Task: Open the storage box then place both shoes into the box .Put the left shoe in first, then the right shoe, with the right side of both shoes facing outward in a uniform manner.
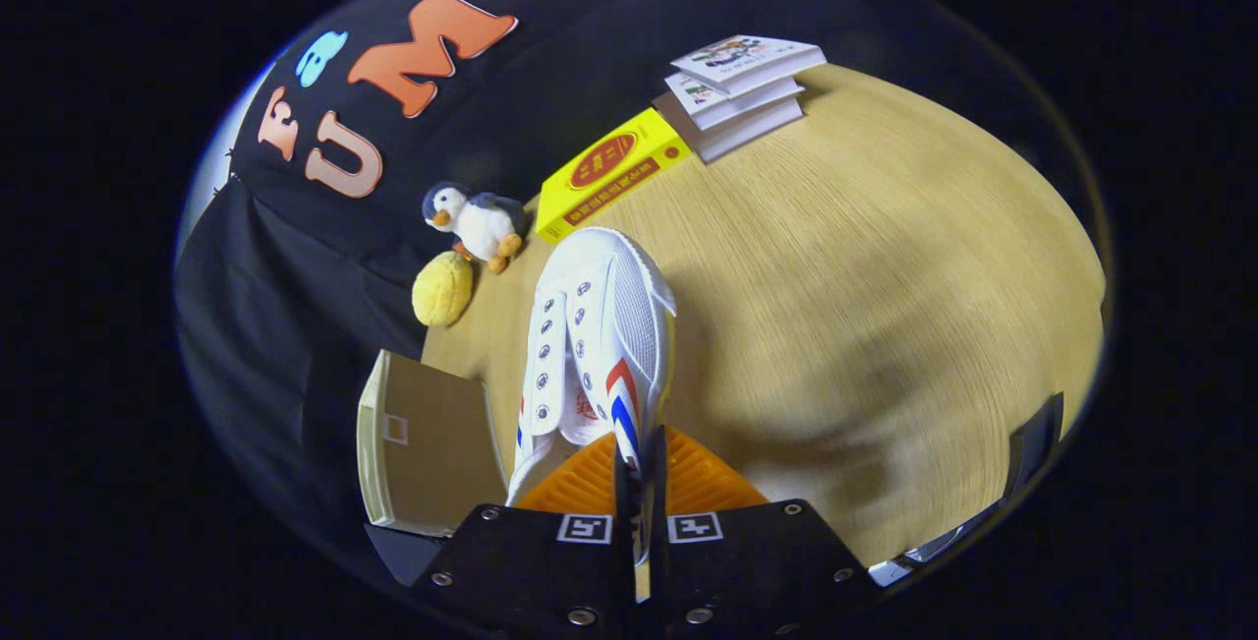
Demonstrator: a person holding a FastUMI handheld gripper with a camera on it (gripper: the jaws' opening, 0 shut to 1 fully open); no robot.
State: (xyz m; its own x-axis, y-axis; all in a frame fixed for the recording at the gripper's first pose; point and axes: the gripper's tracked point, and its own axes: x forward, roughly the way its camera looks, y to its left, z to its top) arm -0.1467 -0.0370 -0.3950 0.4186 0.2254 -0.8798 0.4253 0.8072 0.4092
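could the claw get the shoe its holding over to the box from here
Probably yes. The claw is shut on the white shoe, lifted above the wooden table. The storage box sits just beside the shoe, with nothing between them, though whether its opening faces the shoe is unclear.

A pale wooden table (885,306) with fine straight grain is the landmark here. A soft shadow lies across its near part. At its far edge sits a stack of white books (742,89) with printed covers, and just beside that stack, also along the far edge, lies a yellow box (609,173) with a red oval on top. Further along the same edge a small plush penguin (477,222) leans at the table's rim, with a round yellow plush ball (442,289) just beside it. Behind the table hangs a black cloth wall (295,266), falling in loose folds. A sliver of pale light shows past the cloth's far side.
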